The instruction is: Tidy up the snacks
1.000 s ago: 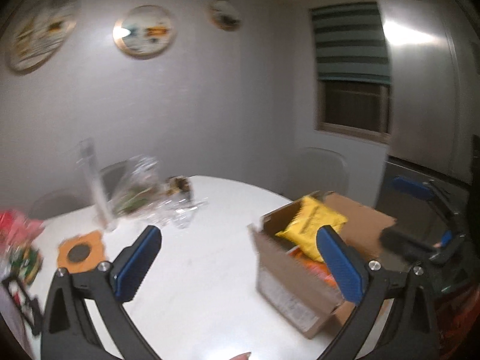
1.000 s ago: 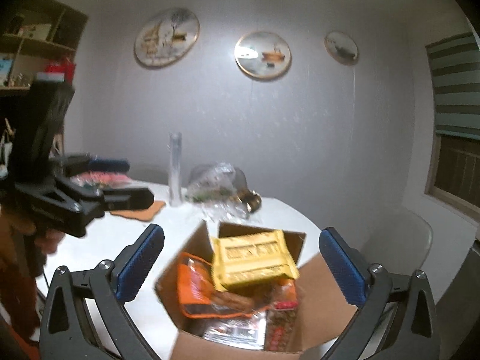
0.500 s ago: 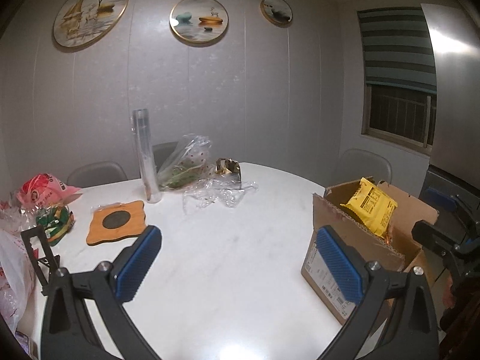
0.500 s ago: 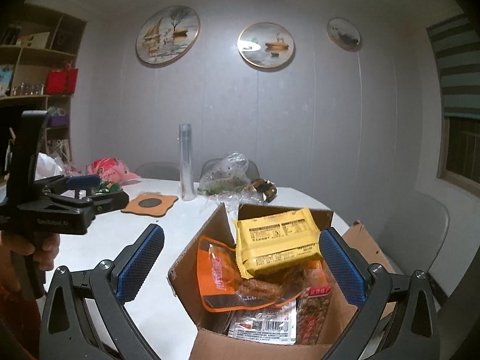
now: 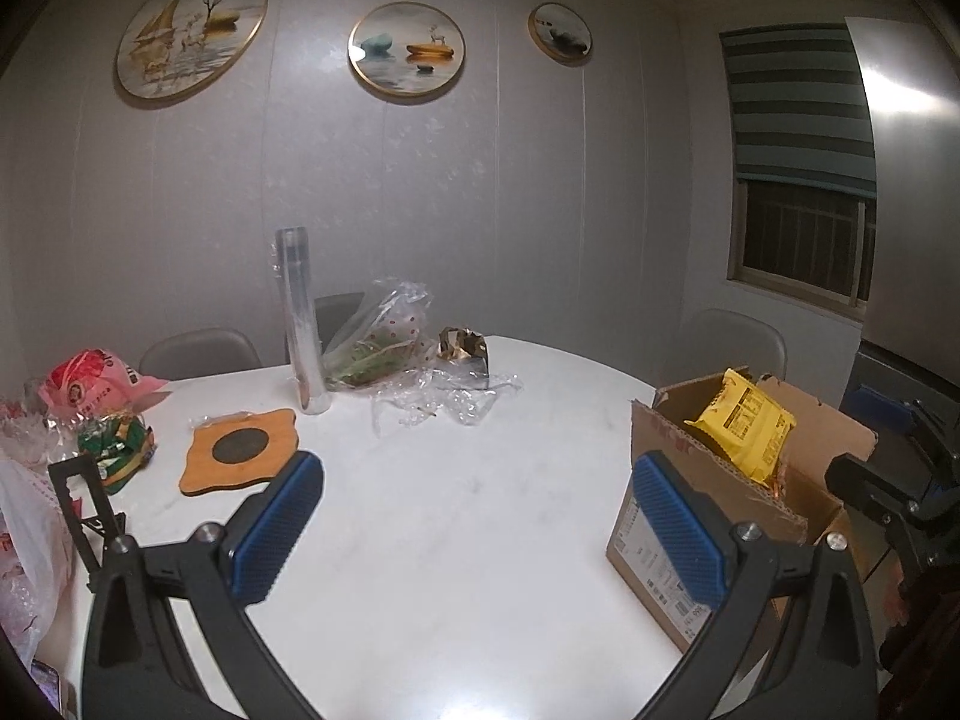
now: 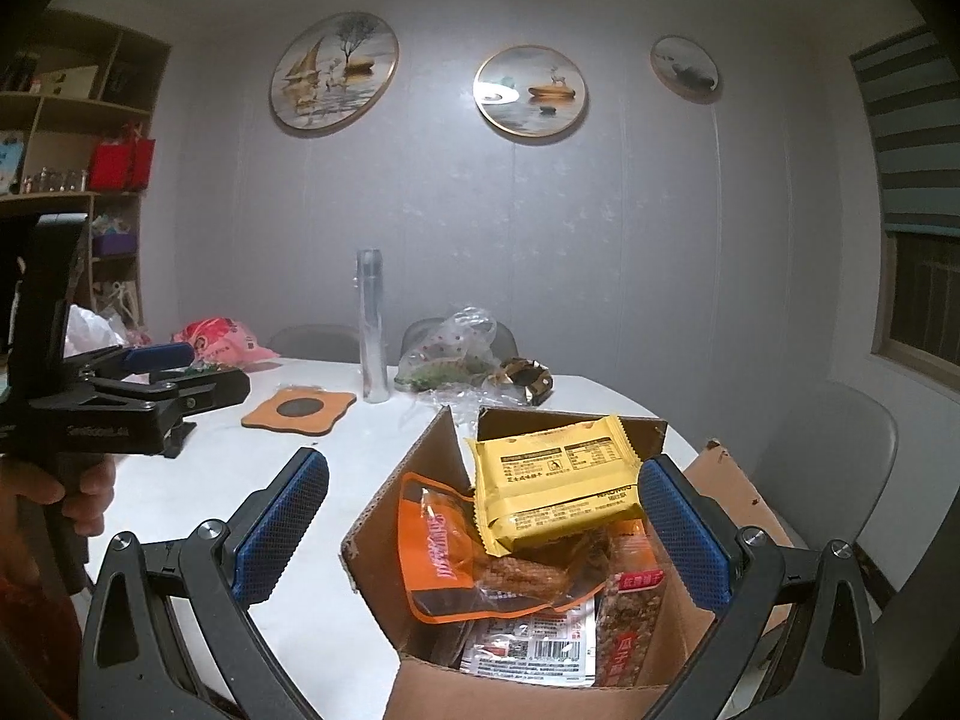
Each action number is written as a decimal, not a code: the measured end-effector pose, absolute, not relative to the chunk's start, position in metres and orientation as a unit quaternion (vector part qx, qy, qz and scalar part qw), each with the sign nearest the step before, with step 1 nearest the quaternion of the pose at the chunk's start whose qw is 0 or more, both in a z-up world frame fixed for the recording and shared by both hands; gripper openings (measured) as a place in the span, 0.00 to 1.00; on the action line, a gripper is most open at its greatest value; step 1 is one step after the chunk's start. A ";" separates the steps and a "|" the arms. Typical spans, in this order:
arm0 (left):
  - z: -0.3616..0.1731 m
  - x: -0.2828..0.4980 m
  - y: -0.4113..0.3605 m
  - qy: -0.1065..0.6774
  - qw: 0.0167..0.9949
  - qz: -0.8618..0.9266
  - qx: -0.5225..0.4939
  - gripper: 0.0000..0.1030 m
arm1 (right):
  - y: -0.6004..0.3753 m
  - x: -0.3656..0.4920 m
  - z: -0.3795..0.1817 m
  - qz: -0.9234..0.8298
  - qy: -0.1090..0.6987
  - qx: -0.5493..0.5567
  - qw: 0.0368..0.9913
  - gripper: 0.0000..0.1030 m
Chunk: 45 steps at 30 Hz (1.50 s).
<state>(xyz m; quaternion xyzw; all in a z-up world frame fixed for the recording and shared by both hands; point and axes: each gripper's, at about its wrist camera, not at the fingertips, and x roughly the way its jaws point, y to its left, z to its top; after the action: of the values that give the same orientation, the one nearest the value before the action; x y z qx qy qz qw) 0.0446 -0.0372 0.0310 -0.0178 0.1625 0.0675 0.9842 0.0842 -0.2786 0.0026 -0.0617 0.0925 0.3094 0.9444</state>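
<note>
- Compared with half a second ago, the left wrist view has barely shifted: the cardboard box (image 5: 714,483) sits at the same right-hand spot and the wall pictures hold their places; a second ago that view was blurred and swinging.
- The right wrist view is also nearly unchanged, only a touch nearer the box (image 6: 516,546).
- The left tool (image 5: 480,525) stands wide and grips nothing, over bare white tabletop (image 5: 456,516).
- The right tool (image 6: 483,531) is also spread wide and empty, its blue pads flanking the open box top.
- The snacks lie in the box: a yellow packet (image 6: 555,480) on top, an orange pouch (image 6: 438,546) to its left, a nut bar (image 6: 630,618) and a white-labelled pack (image 6: 531,642) below.
- Only the right view shows those lower packs; the left view shows just the yellow packet (image 5: 744,420) above the box wall.
- Only the right view shows the person's hand (image 6: 84,489) holding the left tool's grip, and a shelf (image 6: 72,138).
- The left view alone shows the bagged goods (image 5: 102,414) at the far left tabletop edge.
- The box sits close to the near right tabletop edge, one flap (image 6: 732,495) hanging out past it.
- Open room lies mid-tabletop, between the box and the orange coaster (image 5: 240,450); the clear tube (image 5: 300,324) and crumpled plastic (image 5: 420,372) stand further back.
</note>
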 end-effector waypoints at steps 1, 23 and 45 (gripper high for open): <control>0.031 0.044 -0.037 0.162 0.984 0.069 -0.017 0.99 | -0.278 0.083 0.002 0.310 0.092 -0.062 0.944 1.00; 0.023 0.045 -0.030 0.168 0.983 0.073 -0.026 0.99 | -0.273 0.078 0.001 0.306 0.095 -0.070 0.945 1.00; 0.019 0.054 -0.036 0.173 0.983 0.061 -0.020 0.99 | -0.278 0.078 0.000 0.299 0.100 -0.062 0.947 1.00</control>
<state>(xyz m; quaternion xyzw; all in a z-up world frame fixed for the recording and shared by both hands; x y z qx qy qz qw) 0.0536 -0.0356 0.0193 -0.0201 0.1727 0.0613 0.9829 0.0785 -0.2783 0.0002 -0.0624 0.1003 0.2995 0.9468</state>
